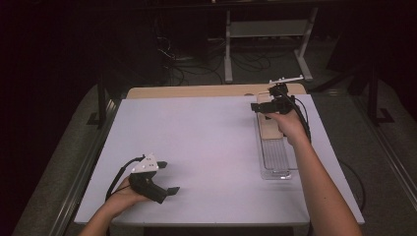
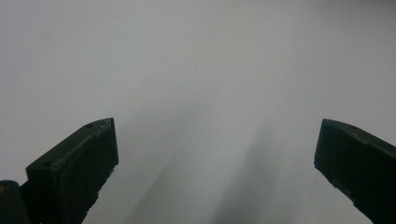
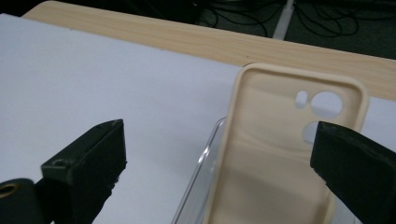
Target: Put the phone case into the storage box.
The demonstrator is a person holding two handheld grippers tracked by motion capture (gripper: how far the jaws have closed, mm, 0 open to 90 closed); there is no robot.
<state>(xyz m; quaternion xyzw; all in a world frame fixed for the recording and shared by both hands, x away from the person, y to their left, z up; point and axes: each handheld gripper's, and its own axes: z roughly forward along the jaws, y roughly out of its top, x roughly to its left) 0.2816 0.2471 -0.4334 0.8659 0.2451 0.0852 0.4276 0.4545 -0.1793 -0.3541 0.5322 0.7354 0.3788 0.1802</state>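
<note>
While the right gripper (image 3: 215, 172) is held spread wide over the far end of the clear tray (image 1: 275, 160), the beige phone case (image 3: 280, 154) is seen lying in that tray, ungrasped. If the jaws are lowered off-centre, the case may be pinched at one soft wall and buckled, or the light tray dragged. The left gripper (image 2: 217, 154) is kept released above the bare white table (image 1: 196, 147), seemingly idle.

Dim room — soft, blurred shadows.
</note>
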